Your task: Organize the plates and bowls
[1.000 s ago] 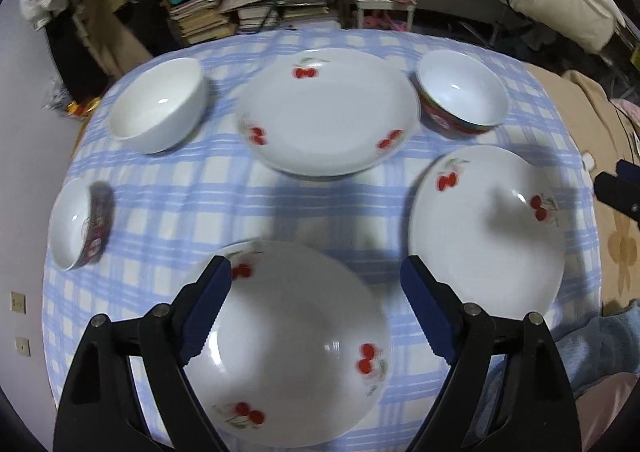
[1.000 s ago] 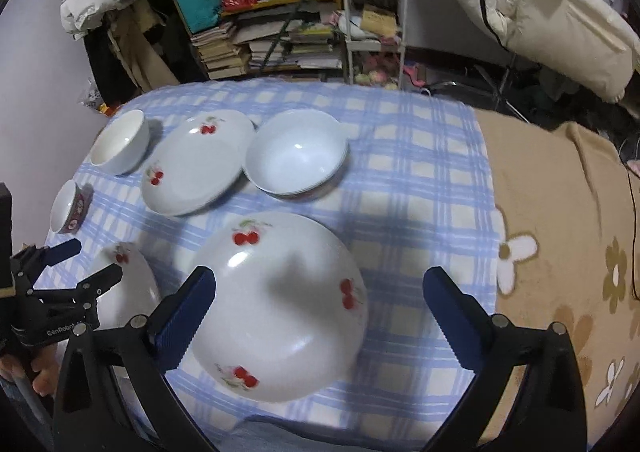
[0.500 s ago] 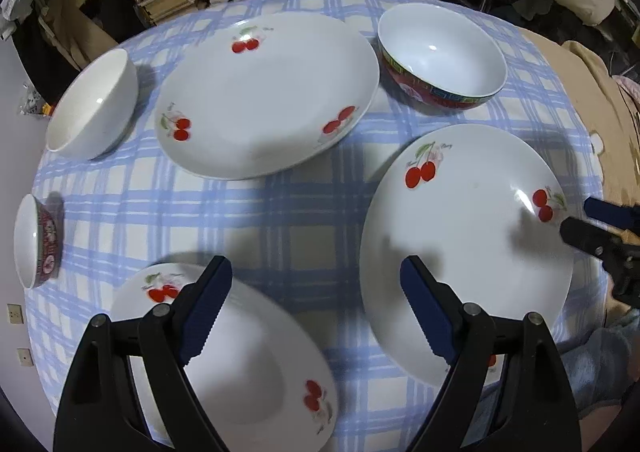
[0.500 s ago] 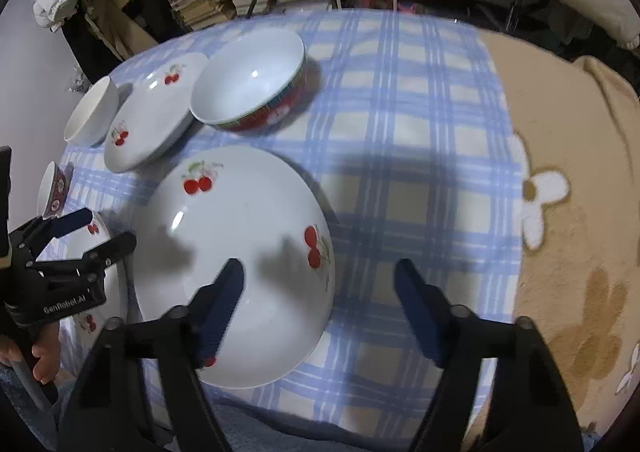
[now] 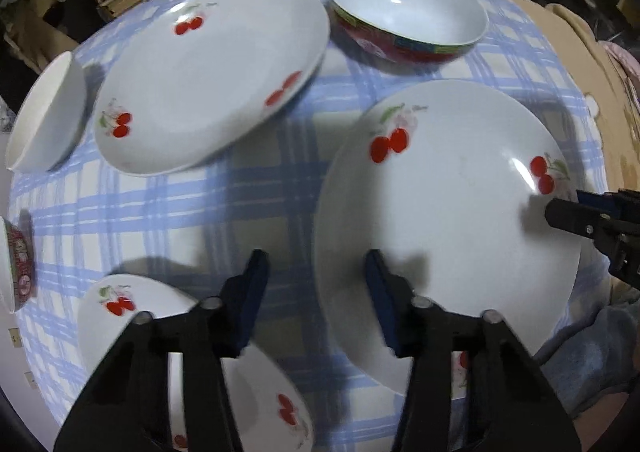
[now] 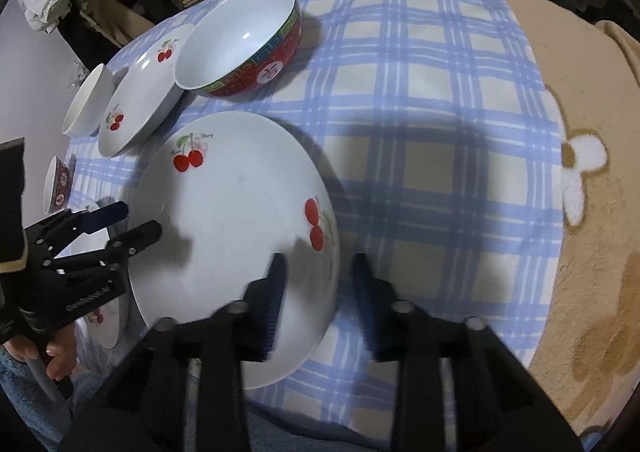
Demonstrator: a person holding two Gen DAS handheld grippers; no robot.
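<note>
So both grippers are going for the same big cherry plate [image 5: 448, 220], one on each side of it. The left gripper [image 5: 316, 284] straddles the plate's rim: one finger over the plate, the other over the checked cloth [image 5: 248, 188] outside it. Its jaws are closing with the rim between them, but I don't see the pads pressing yet. Same deal on the other side with the right gripper [image 6: 316, 284], jaws closing around the opposite rim, not clamped as far as I can tell. My guess is a two-sided pinch so a wide, shallow plate lifts level instead of tipping.

Right under the left gripper, on its outer side, there's a second cherry plate [image 5: 132, 316], half hidden by the gripper body. Further out ahead of it sits a third cherry plate [image 5: 208, 80], then a red patterned bowl [image 6: 244, 48] beyond the held plate, and a plain white bowl [image 5: 44, 116] off toward the far left edge. A small red bowl [image 5: 18, 268] is cut off by the frame, so I can't tell much about it.

Nothing is stacked so far, everything's spread out on the tabletop, which looks like a blanket-covered surface. The near rim of the big plate is hidden behind both grippers, and motion blur makes the finger contact hard to judge.
</note>
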